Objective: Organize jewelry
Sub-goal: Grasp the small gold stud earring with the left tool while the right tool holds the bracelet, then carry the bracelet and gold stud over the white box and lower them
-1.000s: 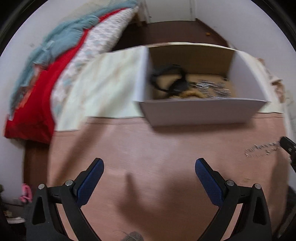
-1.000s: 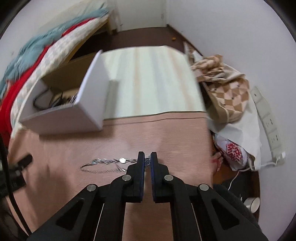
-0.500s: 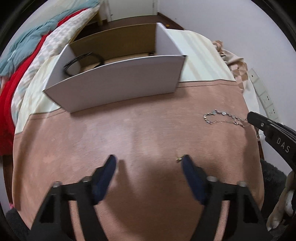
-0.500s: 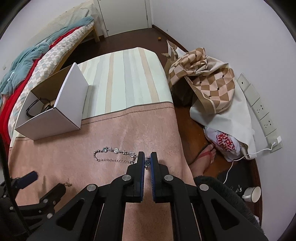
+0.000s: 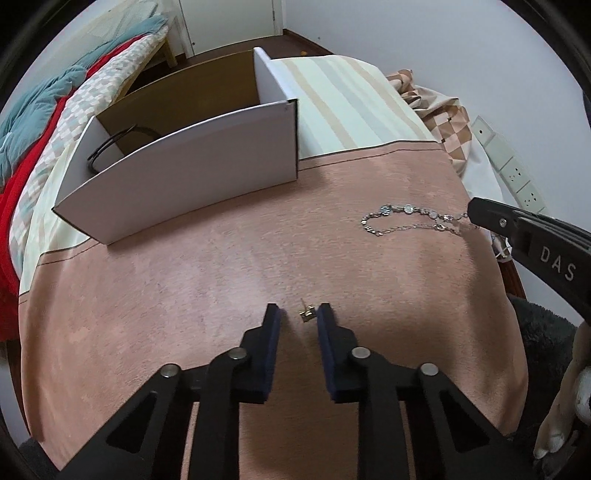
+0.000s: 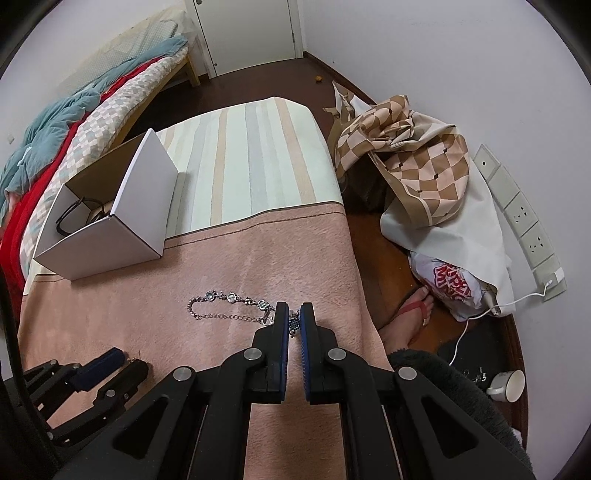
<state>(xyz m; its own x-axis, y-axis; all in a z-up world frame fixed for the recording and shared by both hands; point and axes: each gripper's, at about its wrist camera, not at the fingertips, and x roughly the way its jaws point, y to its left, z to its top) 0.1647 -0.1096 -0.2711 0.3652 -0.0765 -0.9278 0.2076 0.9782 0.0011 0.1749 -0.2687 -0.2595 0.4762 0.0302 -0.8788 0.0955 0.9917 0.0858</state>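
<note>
silver bracelet [image 6: 236, 306] lies at frame centre on the pink cloth, one end pinched in the right tongs [image 6: 294, 325]. left tongs [image 5: 297, 319] stand narrowly parted around a tiny gold earring [image 5: 306, 314]; close gently, low, then lift toward the white box [image 5: 184, 177], upper left.

Home bedroom: bed with quilts [image 6: 92, 107], door [image 6: 247, 33], wall sockets [image 6: 524, 225].

Box [image 5: 192, 177] behind earring [image 5: 307, 314]; bracelet [image 5: 410, 219] right (cords, perhaps, in box).
</note>
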